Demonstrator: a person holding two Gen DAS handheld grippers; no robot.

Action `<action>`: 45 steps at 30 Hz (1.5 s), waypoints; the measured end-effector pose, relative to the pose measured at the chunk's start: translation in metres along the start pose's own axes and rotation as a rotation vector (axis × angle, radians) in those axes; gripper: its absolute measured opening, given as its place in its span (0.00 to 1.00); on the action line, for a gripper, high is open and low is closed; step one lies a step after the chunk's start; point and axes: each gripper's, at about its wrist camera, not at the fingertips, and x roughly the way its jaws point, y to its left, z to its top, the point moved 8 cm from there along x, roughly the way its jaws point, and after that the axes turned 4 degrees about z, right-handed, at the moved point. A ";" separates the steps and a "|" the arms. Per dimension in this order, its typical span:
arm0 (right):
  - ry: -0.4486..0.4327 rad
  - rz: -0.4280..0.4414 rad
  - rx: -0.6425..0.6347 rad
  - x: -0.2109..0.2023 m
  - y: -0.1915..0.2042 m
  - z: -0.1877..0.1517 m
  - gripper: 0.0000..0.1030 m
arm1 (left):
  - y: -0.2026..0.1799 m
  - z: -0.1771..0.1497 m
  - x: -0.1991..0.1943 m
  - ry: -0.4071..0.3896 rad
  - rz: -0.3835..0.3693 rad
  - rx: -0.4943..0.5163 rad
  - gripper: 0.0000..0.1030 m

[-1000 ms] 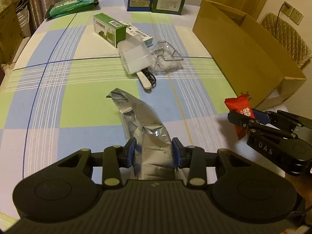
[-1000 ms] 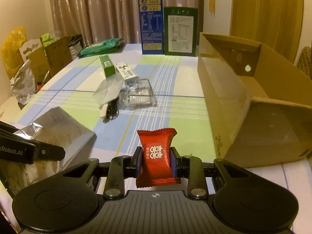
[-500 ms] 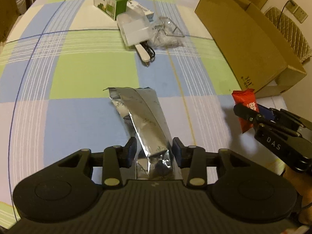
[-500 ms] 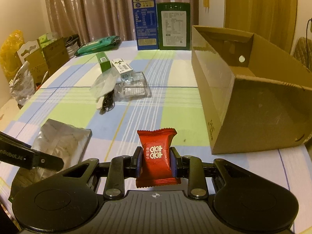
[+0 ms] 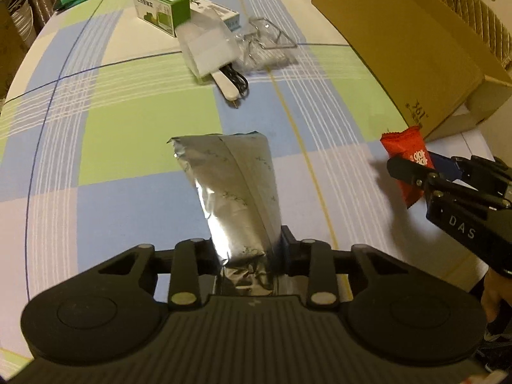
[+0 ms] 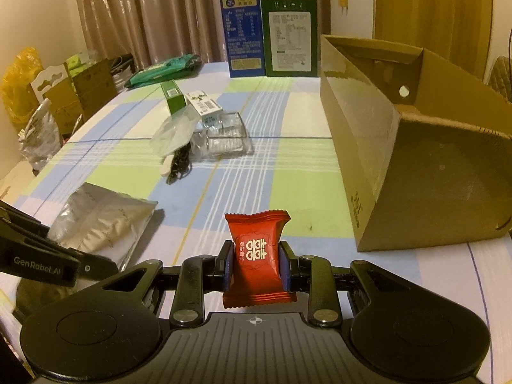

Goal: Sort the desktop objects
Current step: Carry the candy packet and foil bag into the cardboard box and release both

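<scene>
My left gripper is shut on a silver foil pouch, held above the checked tablecloth; the pouch also shows at the left of the right wrist view. My right gripper is shut on a red candy packet, seen from the left wrist view at the right. An open brown cardboard box lies on its side to the right, also in the left wrist view.
Mid-table lie a clear bag with a white tool and black cable, a clear plastic tray, a green box and a white box. Tall blue and green cartons stand at the back; a green pack lies at the far left.
The left gripper has lifted and turned the foil pouch, which now hangs flatter. The right gripper with the candy has pulled back a little from the box.
</scene>
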 end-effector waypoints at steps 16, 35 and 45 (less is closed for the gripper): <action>-0.127 -0.017 0.006 -0.053 -0.005 0.042 0.25 | -0.038 0.050 -0.060 -0.129 -0.089 0.025 0.27; -0.267 -0.195 0.084 -0.107 -0.160 0.129 0.25 | -0.203 0.187 -0.086 -0.246 -0.293 0.114 0.27; -0.240 -0.198 0.161 -0.081 -0.216 0.140 0.25 | -0.231 0.238 -0.047 -0.225 -0.324 0.022 0.27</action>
